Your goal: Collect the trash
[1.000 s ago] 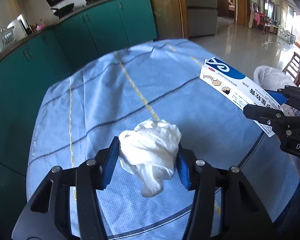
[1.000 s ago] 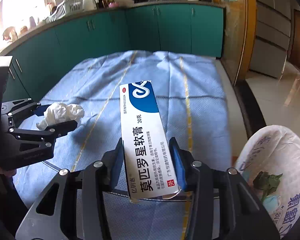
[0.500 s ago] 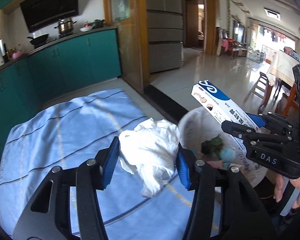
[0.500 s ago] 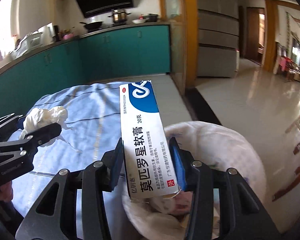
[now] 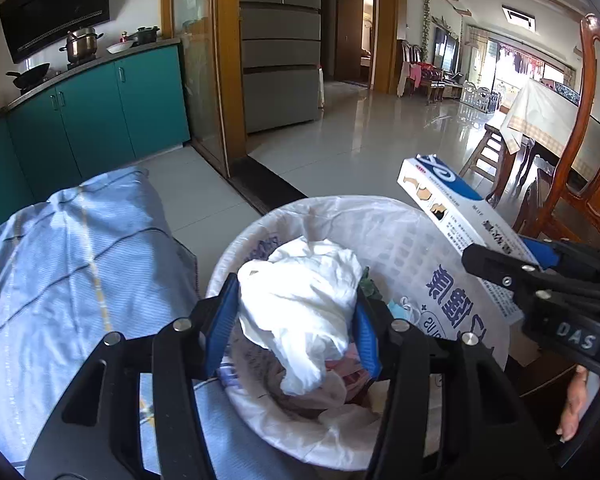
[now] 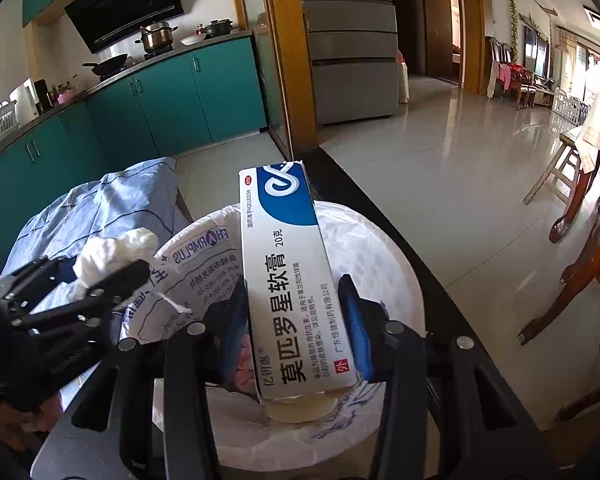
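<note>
My left gripper (image 5: 294, 322) is shut on a crumpled white tissue (image 5: 300, 300) and holds it over the open trash bin (image 5: 400, 232), which is lined with a white printed bag and holds other rubbish. My right gripper (image 6: 296, 320) is shut on a long white and blue medicine box (image 6: 288, 272), also above the bin (image 6: 380, 240). In the left wrist view the box (image 5: 456, 208) sticks out over the bin's right rim. In the right wrist view the left gripper (image 6: 112, 276) with the tissue (image 6: 112, 250) is at the bin's left rim.
The table with the blue striped cloth (image 5: 72, 264) lies left of the bin. Teal kitchen cabinets (image 5: 92, 116) stand behind it. A wooden chair (image 5: 588, 160) and a dining table (image 6: 596, 128) are on the right, with tiled floor (image 6: 460, 168) beyond the bin.
Both grippers swung right from over the table to above the trash bin, still holding the tissue and the box.
</note>
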A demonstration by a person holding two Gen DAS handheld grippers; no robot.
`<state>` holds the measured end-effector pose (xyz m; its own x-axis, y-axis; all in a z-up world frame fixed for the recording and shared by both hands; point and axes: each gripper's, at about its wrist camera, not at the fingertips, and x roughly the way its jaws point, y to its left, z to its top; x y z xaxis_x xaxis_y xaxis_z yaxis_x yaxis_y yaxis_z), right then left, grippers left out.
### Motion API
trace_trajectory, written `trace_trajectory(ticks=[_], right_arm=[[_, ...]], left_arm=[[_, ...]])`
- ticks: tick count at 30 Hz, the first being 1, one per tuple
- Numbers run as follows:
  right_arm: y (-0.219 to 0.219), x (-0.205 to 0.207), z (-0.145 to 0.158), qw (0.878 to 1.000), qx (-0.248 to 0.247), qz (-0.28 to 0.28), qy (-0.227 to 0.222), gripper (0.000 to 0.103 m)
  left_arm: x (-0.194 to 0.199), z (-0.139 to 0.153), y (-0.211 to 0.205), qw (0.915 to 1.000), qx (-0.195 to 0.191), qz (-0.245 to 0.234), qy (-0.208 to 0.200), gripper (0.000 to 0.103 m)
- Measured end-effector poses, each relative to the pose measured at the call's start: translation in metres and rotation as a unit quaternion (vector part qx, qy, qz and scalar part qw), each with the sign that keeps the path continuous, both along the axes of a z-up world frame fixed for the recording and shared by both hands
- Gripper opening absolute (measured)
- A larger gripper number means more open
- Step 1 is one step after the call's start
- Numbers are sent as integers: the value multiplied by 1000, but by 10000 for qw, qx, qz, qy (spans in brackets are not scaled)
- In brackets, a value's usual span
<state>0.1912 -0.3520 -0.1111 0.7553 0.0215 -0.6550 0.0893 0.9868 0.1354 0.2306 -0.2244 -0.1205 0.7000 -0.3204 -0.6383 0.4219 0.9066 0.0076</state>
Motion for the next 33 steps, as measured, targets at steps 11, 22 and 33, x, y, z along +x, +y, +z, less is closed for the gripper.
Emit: trace_trajectory(ticks=[11, 22, 33], right_arm=[[-11, -10, -6, 9999, 60, -1, 117, 47], [-3, -11, 9, 9994, 54, -74, -319, 87], [47, -117, 49, 9814, -427, -113, -1866, 100]], left_arm=[[1, -7, -3, 9999, -94, -59, 37, 70], [-20, 21, 39, 9987, 3, 471, -202, 89], [-133, 74, 158, 9729, 640, 1703, -1427, 99]])
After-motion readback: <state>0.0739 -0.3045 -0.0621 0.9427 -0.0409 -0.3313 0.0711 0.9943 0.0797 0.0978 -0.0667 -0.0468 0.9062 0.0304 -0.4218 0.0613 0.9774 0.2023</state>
